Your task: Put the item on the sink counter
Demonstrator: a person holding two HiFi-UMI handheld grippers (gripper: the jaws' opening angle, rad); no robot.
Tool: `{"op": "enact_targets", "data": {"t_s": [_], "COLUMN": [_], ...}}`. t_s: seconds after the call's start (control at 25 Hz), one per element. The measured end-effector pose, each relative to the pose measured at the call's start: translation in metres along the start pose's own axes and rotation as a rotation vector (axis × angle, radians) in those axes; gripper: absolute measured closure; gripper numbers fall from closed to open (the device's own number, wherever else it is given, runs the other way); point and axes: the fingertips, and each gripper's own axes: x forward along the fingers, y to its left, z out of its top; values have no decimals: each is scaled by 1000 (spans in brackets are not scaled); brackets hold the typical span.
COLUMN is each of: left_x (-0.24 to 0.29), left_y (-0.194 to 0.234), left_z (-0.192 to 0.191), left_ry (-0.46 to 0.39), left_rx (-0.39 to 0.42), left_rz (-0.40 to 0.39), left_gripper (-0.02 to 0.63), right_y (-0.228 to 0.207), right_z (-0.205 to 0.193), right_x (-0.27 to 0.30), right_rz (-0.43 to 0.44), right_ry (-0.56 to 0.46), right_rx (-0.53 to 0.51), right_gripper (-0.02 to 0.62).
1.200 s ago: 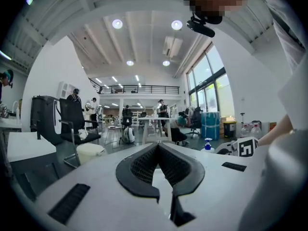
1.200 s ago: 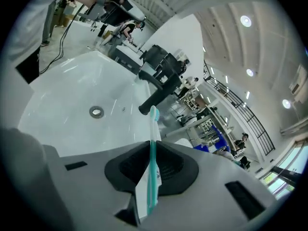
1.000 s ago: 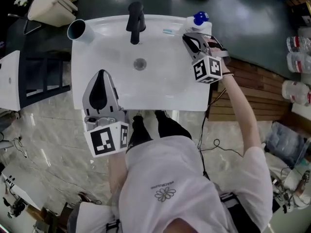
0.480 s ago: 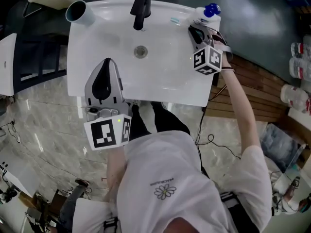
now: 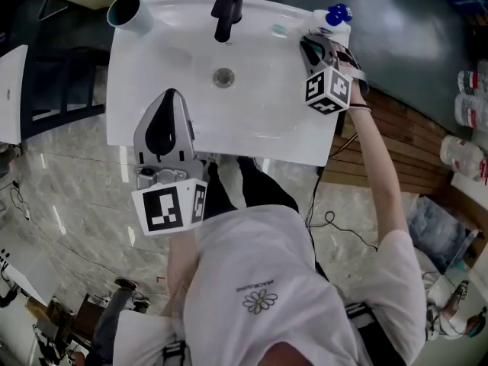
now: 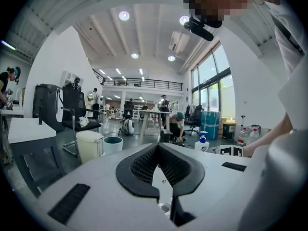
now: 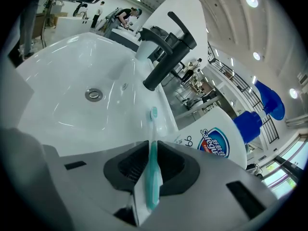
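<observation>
Pinching seen: toothbrush [image 7: 153, 177] clamped mid-handle by right gripper [image 7: 150, 147], head over sink [image 5: 252, 139] back-right corner, beside bottle [image 7: 216, 138]. Judged light, stiff, slick. Left gripper [image 6: 157, 147] closed, empty, front edge.

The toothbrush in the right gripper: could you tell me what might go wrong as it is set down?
The soap bottle stands close beside the right gripper, so a sideways move might knock it. The toothbrush reaches over the narrow rim by the basin; released there, it could slide in.
</observation>
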Motion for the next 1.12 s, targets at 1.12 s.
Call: {"op": "enact_targets", "data": {"t_s": [1.12], "left_x": [-29], "left_y": [12], "left_z": [54], "left_ry": [-134], "left_rx": [27], "left_rz": [-60], "left_gripper": [590], "right_y": [-69], "right_z": [80], "right_x": [-82], "right_rz": [-209], "right_ry": [-102], "right_rx": [-2], "right_gripper": [495]}}
